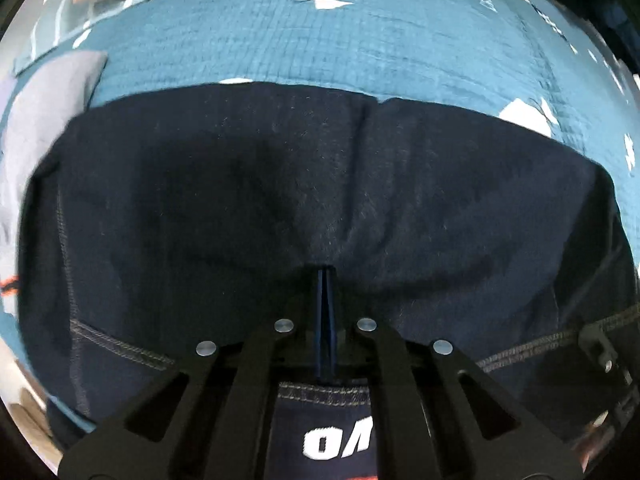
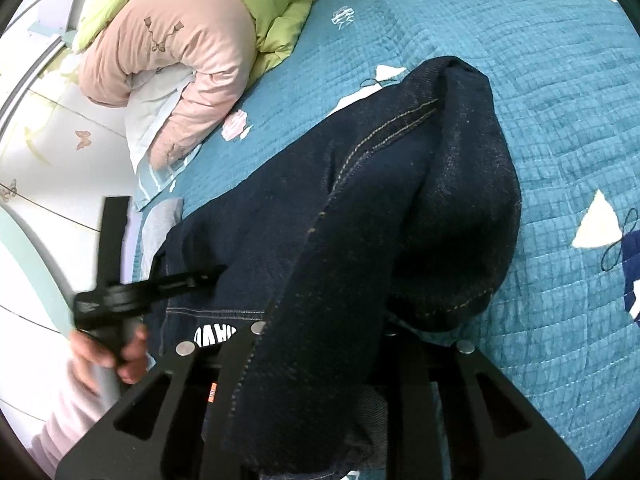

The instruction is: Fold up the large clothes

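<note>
The left black two-finger gripper (image 1: 325,280) was pinched shut on a fold of the dark navy denim garment with tan stitching (image 1: 280,184), which lay spread across the teal quilted bedspread with white and pink patches (image 1: 360,48). From the right wrist view, the right black gripper (image 2: 320,360) was buried under a lifted drape of the same denim (image 2: 360,200); its fingers were hidden, so whether it gripped the cloth could not be told. The person's left hand (image 2: 116,352) held the other tool low at the bed's edge. The fold appeared to be under way but unfinished: one part of the garment hung raised, not yet laid flat. Beyond it, a rolled pink and green padded quilt (image 2: 192,40) sat near the headboard, well apart from the garment, and a grey cloth (image 1: 48,112) lay just beside the denim.
</note>
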`<state>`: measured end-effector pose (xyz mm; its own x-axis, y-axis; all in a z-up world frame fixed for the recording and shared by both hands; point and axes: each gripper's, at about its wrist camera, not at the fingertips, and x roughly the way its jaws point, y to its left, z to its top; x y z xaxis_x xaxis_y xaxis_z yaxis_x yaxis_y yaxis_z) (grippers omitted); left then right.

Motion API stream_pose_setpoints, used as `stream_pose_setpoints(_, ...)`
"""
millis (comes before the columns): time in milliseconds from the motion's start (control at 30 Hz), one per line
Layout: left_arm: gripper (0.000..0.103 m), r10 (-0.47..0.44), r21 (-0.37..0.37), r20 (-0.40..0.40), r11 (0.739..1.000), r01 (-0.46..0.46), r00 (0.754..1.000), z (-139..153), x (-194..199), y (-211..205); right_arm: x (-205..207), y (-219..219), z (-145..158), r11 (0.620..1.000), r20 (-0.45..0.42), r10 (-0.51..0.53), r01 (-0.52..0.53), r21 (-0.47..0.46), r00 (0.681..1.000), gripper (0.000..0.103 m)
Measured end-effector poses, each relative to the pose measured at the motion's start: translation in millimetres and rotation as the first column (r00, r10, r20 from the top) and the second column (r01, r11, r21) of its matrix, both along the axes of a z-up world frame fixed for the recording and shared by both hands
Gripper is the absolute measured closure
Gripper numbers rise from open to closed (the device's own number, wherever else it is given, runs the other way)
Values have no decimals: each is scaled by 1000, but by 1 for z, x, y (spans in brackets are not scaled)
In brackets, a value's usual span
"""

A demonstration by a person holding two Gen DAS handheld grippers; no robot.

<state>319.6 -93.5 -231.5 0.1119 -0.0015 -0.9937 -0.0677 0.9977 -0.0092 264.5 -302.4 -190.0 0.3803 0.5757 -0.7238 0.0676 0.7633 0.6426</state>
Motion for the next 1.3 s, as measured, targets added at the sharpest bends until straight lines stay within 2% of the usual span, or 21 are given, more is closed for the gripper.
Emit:
stream_pose_setpoints(67,99,32,25,-4,999,-31,999,5,1,-4,-1,0,-2,1000,-11,-4,4,-5,1000,83)
stream_pose_setpoints(133,99,-28,77,-2,997,28,1000,12,-11,-16,-2,-2,-5,1000,-23,-12,13,1,1000,83)
stream_pose_setpoints(233,100,-59,45,11,997,58,998,18,-51,-18,-3,-2,-5,1000,-23,-12,11,-7,1000,82)
stream_pose_setpoints(267,100,-49,32,43,998,47,998,21,-68,-14,-3,-1,-5,1000,-23,-7,7,-13,1000,82)
stream_pose_setpoints(333,100,11,-9,42,1000,-11,999,22,-99,-4,-3,1,-5,1000,-25,-5,4,-30,1000,82)
stream_pose_setpoints(367,99,8,-7,53,1000,-7,999,23,-109,-3,-3,2,-4,999,-26,-5,5,-33,1000,81)
stream_pose_setpoints(433,100,-11,-16,-12,1000,10,1000,13,-134,-2,-4,2,-4,999,-27,-5,4,-35,1000,81)
stream_pose_setpoints(500,100,-69,3,36,998,69,997,16,-156,-5,-5,2,-5,999,-31,-8,7,-38,999,81)
stream_pose_setpoints(567,100,-112,26,44,993,111,993,22,-167,-10,-6,2,-5,999,-34,-12,11,-39,999,81)
stream_pose_setpoints(667,98,-96,1,27,995,96,995,38,-155,-11,-6,2,-5,999,-35,-14,13,-38,999,81)
stream_pose_setpoints(700,99,-89,-57,61,994,93,994,50,-139,-13,-6,2,-6,999,-37,-15,13,-36,999,81)
stream_pose_setpoints(733,98,-100,-76,96,991,107,990,58,-129,-17,-6,2,-6,999,-38,-15,13,-35,999,81)
stream_pose_setpoints(800,98,-110,-18,179,993,115,978,75,-83,-27,-5,2,-7,999,-39,-12,11,-32,999,80)
stream_pose_setpoints(833,98,-106,-32,191,993,114,976,77,-61,-29,-4,2,-7,999,-40,-10,9,-34,999,80)
stream_pose_setpoints(933,96,-57,-91,146,993,71,988,68,5,-32,-3,1,-8,999,-40,-4,3,-35,999,80)
stream_pose_setpoints(967,96,-41,-78,128,996,51,991,61,29,-31,-3,1,-9,999,-44,-3,2,-33,999,80)
stream_pose_setpoints(1033,96,-28,-6,87,1000,29,996,41,65,-37,-1,1,-10,999,-49,4,-6,-32,999,80)
stream_pose_setpoints(1100,97,-5,38,27,999,4,1000,10,72,-17,0,1,-10,999,-44,10,-11,-36,999,80)
stream_pose_setpoints(1133,97,16,35,31,999,-17,999,4,62,-17,0,2,-10,999,-44,10,-11,-37,999,80)
stream_pose_setpoints(1200,98,26,49,92,998,-31,995,7,52,-18,1,2,-10,999,-47,10,-12,-34,999,80)
stream_pose_setpoints(1300,101,-47,94,146,995,33,988,12,22,-27,1,3,-10,999,-51,8,-10,-31,999,80)
